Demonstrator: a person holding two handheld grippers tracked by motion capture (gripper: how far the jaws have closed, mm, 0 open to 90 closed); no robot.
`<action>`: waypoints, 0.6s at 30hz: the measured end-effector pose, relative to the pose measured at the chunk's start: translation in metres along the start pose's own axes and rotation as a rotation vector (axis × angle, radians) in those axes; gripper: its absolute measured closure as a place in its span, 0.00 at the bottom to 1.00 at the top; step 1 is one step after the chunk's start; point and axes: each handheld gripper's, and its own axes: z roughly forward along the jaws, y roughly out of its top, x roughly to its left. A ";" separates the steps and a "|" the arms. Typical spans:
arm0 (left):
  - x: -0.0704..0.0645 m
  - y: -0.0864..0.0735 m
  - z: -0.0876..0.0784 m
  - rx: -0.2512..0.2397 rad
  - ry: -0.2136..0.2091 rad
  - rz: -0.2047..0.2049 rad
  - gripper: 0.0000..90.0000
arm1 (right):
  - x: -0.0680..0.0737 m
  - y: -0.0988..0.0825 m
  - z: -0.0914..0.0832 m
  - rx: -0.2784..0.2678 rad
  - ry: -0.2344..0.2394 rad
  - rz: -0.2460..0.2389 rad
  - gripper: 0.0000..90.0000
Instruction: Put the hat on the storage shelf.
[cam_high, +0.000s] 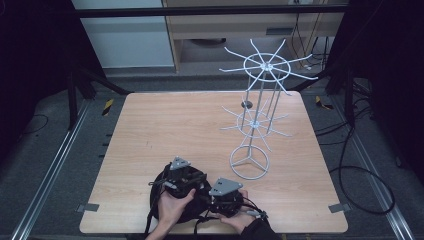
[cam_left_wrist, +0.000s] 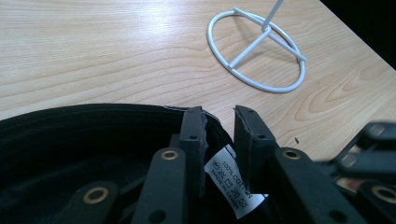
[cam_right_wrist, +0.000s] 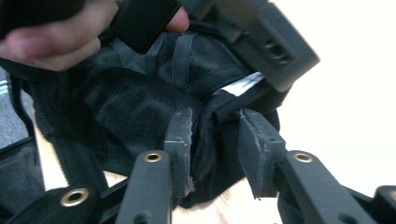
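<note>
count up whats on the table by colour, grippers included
black: 3, namely the cap, the left gripper and the right gripper
white: 2, namely the wire rack and the care label inside the cap
total: 5

We see the pale wooden table evenly lit from above in the high view, while the surroundings sink into near black. Our white wire rack casts only faint shadows. In the left gripper view a soft sheen lies on the wood and the near edge blurs. In the right gripper view the background burns out white, and the black mesh fabric cap is soft and dim.
</note>
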 end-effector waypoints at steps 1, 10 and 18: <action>0.000 0.000 0.000 -0.003 -0.004 0.002 0.83 | -0.001 0.000 -0.003 -0.003 0.002 0.005 0.70; 0.001 0.000 -0.002 0.008 0.016 0.028 0.91 | -0.010 -0.009 -0.029 -0.034 0.006 0.042 0.67; -0.003 -0.001 0.008 0.083 0.076 0.070 0.71 | -0.021 -0.015 -0.033 -0.010 -0.026 0.074 0.72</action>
